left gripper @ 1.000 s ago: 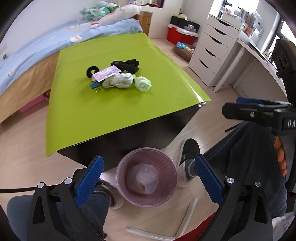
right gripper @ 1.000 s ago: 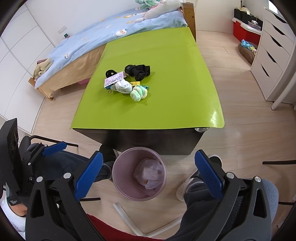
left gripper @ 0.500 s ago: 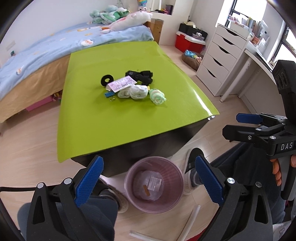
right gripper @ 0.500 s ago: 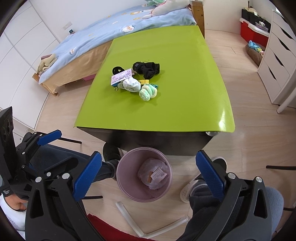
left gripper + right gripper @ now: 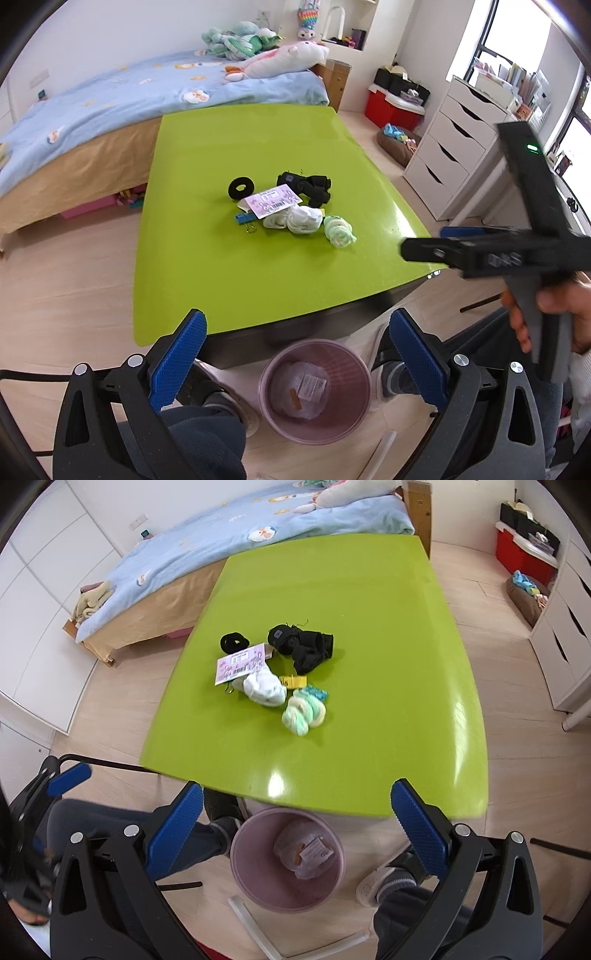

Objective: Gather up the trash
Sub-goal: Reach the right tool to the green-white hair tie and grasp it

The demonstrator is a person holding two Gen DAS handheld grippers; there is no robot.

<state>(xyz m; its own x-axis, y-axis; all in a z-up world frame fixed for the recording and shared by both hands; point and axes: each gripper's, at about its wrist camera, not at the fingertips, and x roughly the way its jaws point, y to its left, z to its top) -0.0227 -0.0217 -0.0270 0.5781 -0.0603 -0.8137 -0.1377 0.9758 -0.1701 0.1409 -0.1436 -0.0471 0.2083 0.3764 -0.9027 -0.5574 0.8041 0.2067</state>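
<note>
A pink trash bin [image 5: 316, 391] [image 5: 288, 860] stands on the floor below the near edge of the green table [image 5: 207, 266] [image 5: 388, 635], with a plastic bag and scraps inside. On the table lies a cluster: a pink barcoded card [image 5: 273, 201] [image 5: 240, 663], white socks [image 5: 299, 219] [image 5: 264, 688], a green-white sock roll [image 5: 340, 232] [image 5: 304, 710], black socks [image 5: 310, 184] [image 5: 304, 648], a black ring [image 5: 241, 187] [image 5: 233, 642], a blue clip [image 5: 243, 218], a yellow tag [image 5: 293, 681]. My left gripper [image 5: 295, 358] and right gripper [image 5: 295, 823] are open and empty above the bin.
A bed [image 5: 110, 110] lies behind the table. A white drawer unit [image 5: 458, 147] and a red box [image 5: 393, 107] stand at the right. The right gripper's body [image 5: 517, 251] crosses the left wrist view at the right. My legs and shoes flank the bin.
Both grippers have risen and tilted up toward the table, so the cluster looks nearer. The right gripper has swung higher in the left wrist view. Both stay open.
</note>
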